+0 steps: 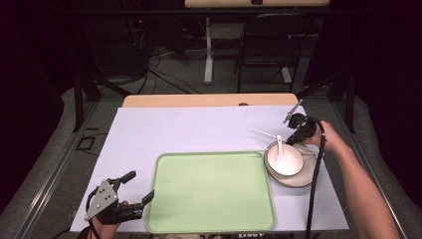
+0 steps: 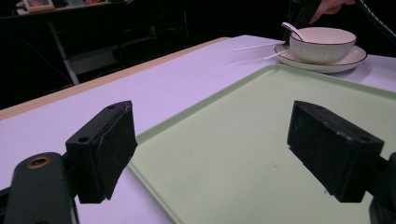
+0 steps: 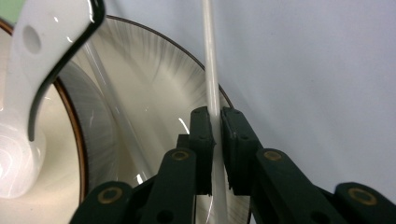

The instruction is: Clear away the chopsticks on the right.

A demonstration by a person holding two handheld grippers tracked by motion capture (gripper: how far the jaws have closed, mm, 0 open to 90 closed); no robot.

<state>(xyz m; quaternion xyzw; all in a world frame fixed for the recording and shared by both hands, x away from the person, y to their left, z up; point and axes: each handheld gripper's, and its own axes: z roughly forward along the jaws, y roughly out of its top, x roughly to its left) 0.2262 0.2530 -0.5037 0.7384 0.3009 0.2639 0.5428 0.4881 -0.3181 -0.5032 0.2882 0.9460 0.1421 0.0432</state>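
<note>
A white bowl (image 1: 284, 160) sits on a dark-rimmed plate (image 1: 293, 181) to the right of a light green tray (image 1: 209, 194). A white spoon (image 1: 279, 144) leans in the bowl. My right gripper (image 1: 292, 140) is at the plate's far edge, shut on a thin white chopstick (image 3: 210, 56), which runs up between its pads (image 3: 233, 135) over the plate's rim (image 3: 154, 84). The spoon's handle (image 3: 42, 42) rises just left of it. My left gripper (image 1: 140, 185) hovers open with nothing between its jaws at the tray's near left corner (image 2: 243, 140).
A lilac mat (image 1: 189, 129) covers the wooden table (image 1: 199, 100). A second white chopstick (image 2: 275, 54) lies by the plate (image 2: 355, 58). Beyond the table stand a folding chair (image 1: 268, 45) and a desk leg (image 1: 208, 50) among floor cables.
</note>
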